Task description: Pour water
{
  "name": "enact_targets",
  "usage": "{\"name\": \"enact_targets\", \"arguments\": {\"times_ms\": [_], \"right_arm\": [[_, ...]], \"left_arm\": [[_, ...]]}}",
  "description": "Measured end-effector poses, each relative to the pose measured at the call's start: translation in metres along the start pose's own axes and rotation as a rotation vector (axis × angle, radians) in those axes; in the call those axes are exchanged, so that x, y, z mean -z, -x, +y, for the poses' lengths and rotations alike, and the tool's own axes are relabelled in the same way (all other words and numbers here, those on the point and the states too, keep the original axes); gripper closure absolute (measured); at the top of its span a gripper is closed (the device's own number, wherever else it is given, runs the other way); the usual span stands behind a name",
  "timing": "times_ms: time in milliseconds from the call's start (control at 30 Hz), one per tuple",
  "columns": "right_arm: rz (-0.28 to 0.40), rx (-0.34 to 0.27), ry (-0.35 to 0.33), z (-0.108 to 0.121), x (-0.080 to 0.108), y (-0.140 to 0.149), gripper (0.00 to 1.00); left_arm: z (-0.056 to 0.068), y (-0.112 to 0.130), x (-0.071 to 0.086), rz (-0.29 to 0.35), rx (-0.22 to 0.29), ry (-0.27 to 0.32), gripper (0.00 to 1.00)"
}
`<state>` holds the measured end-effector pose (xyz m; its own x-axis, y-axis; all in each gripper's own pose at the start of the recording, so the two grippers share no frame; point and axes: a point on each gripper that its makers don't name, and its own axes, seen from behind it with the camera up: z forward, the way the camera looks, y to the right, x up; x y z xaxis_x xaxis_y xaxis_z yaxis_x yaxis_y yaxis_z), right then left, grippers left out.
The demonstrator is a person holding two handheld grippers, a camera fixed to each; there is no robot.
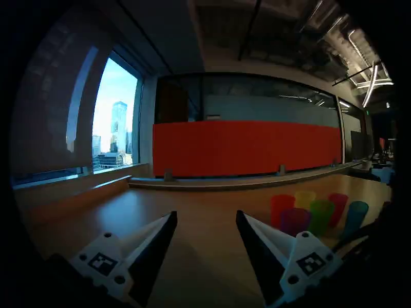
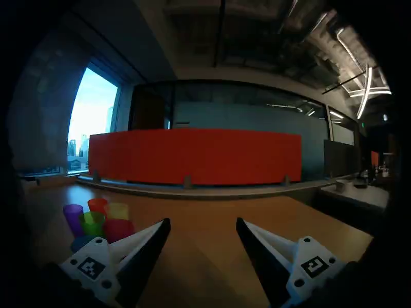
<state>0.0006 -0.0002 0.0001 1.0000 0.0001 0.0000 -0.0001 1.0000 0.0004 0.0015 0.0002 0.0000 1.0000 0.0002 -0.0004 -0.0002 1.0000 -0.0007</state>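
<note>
Nearest: left claw (image 1: 205, 215) released, gripping nothing, low over wooden counter (image 1: 154, 200). Same for right claw (image 2: 203, 222): spread open, empty. Further out: cluster of coloured cups (image 1: 321, 215), upright on counter, packed close together, off to right in left gripper view and off to left in right gripper view, apart from both claws. Cannot tell which, if any, holds water. Beyond: red partition (image 1: 246, 146), then window (image 1: 115, 123). Judging progress: at the very start, not yet grasping or pouring. Left to do: pick source cup, grasp, lift, tilt over another.
</note>
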Motion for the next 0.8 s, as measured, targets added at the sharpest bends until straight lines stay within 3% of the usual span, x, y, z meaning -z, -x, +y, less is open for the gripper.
{"name": "enact_targets", "arguments": {"times_ms": [400,800], "right_arm": [[-0.037,0.000,-0.033,-0.002,-0.008,-0.052,0.01],[-0.035,-0.022,-0.071,-0.010,-0.022,-0.132,0.01]], "left_arm": [[0.004,-0.077,-0.010,-0.010,-0.006,0.053,0.16],[0.004,-0.149,-0.031,-0.041,0.020,0.098,0.16]]}}
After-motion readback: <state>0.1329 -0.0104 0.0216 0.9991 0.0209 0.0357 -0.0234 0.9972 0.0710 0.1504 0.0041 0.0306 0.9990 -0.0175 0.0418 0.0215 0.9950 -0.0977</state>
